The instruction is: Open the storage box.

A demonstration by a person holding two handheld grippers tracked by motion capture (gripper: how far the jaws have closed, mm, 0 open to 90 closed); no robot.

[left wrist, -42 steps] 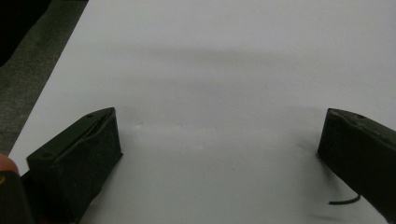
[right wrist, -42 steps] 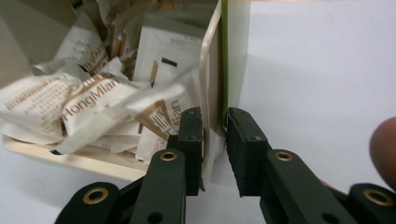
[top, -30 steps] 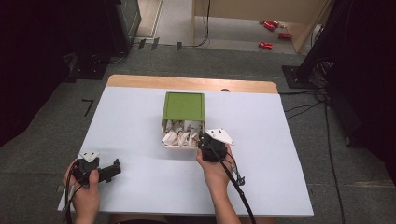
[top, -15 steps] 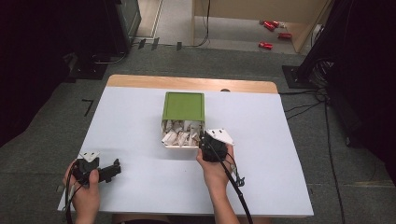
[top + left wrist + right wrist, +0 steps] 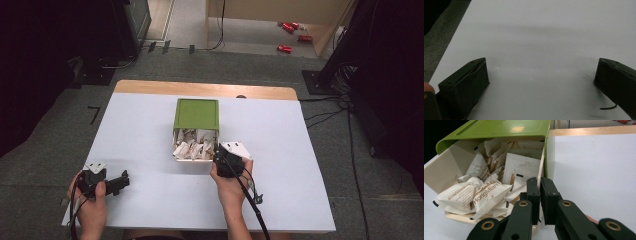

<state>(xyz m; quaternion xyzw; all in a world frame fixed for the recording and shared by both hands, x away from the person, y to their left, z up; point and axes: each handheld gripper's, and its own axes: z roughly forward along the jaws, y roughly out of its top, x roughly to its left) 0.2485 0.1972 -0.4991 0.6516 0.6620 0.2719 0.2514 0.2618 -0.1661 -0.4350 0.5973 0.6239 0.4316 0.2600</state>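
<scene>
A green box [image 5: 196,113] stands mid-table with its cream drawer [image 5: 176,154] pulled out toward me, full of several white and brown sachets [image 5: 486,192]. My right gripper [image 5: 218,150] is at the drawer's front right corner. In the right gripper view its jaws [image 5: 540,183] stand almost together, and the drawer's right wall [image 5: 542,162] runs down into the thin gap between them. My left gripper [image 5: 121,180] rests low on the table at the near left, and its open jaws [image 5: 541,67] have only bare white surface between them.
The white table [image 5: 300,175] has a wooden strip [image 5: 200,89] along its far edge. Cables [image 5: 252,200] trail from the right gripper toward the near edge. Grey floor surrounds the table, and dark equipment stands at the left and the right.
</scene>
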